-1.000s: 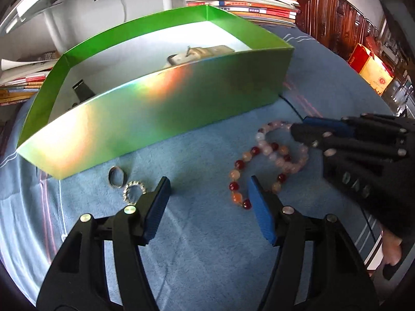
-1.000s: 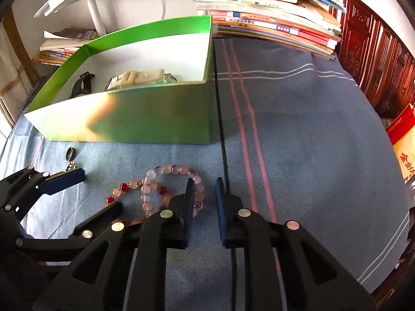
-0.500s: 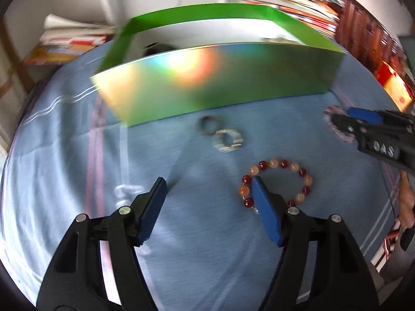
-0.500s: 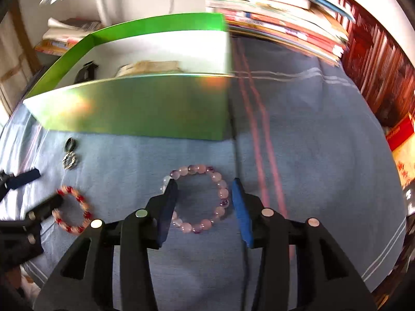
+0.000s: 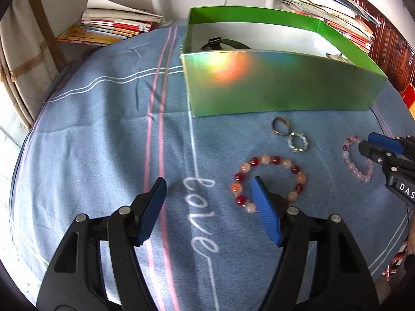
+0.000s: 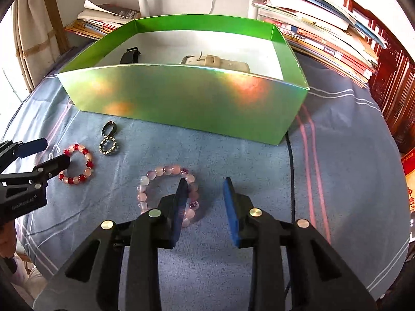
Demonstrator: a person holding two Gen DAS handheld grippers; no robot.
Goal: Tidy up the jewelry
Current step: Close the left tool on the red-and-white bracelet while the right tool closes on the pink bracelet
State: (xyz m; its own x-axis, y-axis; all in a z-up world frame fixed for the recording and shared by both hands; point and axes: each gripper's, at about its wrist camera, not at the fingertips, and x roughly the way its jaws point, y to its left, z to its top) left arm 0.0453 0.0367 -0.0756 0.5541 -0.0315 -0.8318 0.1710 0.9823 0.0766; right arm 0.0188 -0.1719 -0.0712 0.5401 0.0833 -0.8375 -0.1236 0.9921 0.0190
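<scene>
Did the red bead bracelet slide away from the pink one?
Yes. A second ago the red bracelet lay tangled with the pink bracelet. Now it lies apart, off to the left, below the two rings near the green box.

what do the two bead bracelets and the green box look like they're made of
Red-and-peach bracelet: glossy round beads, likely polished stone or glass. Pink bracelet: translucent, milky beads, perhaps quartz or glass. Green box: thin card with a shiny foil finish, judging by its rainbow glare.
</scene>
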